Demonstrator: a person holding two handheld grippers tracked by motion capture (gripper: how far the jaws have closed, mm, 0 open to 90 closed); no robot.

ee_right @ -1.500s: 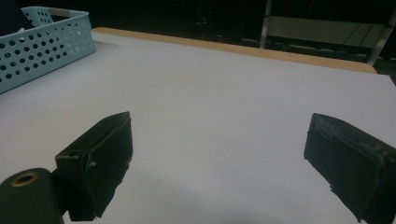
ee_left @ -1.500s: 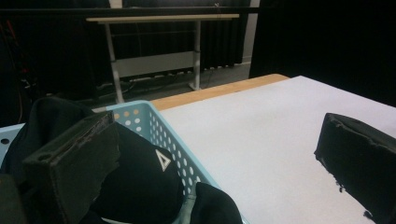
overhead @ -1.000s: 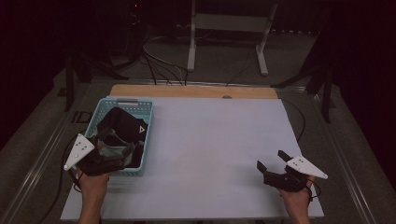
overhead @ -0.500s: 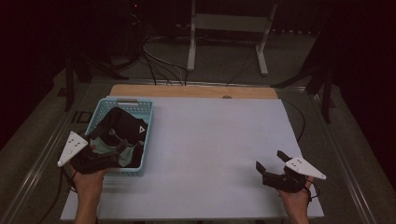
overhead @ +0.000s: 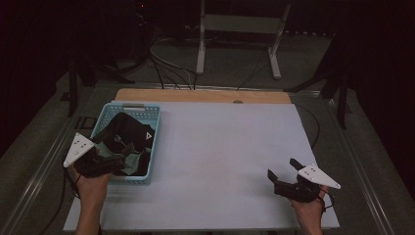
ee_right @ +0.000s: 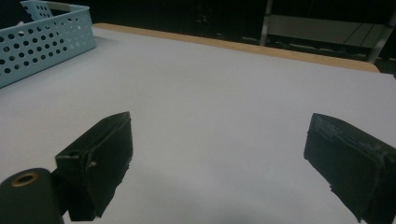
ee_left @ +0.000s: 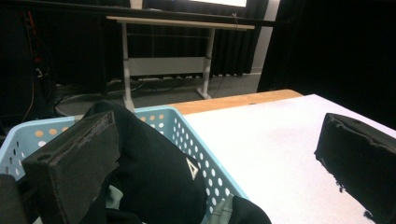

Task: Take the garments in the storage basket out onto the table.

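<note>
- Tabletop (overhead: 225,147): white surface with a wooden strip along its far edge; it carries the basket at its left side.
- Basket (overhead: 147,108): light blue plastic with perforated walls, the landmark for every entry below; it sits on the left part of the tabletop, its long side running front to back.
- Black garment (overhead: 128,133): bundled inside the basket, heaped above the rim, with a small white triangle mark on the cloth; some grey-green fabric lies beneath it toward the basket's near end.
- Left hand-held gripper (overhead: 105,164): at the basket's near left corner, over the rim, jaws spread wide. In the left gripper view one jaw stands over the black garment and the other over bare tabletop outside the basket wall; nothing is clamped.
- Right hand-held gripper (overhead: 283,177): well apart from the basket, toward the tabletop's near right corner, low over the bare white surface, jaws spread wide with nothing between them.
</note>
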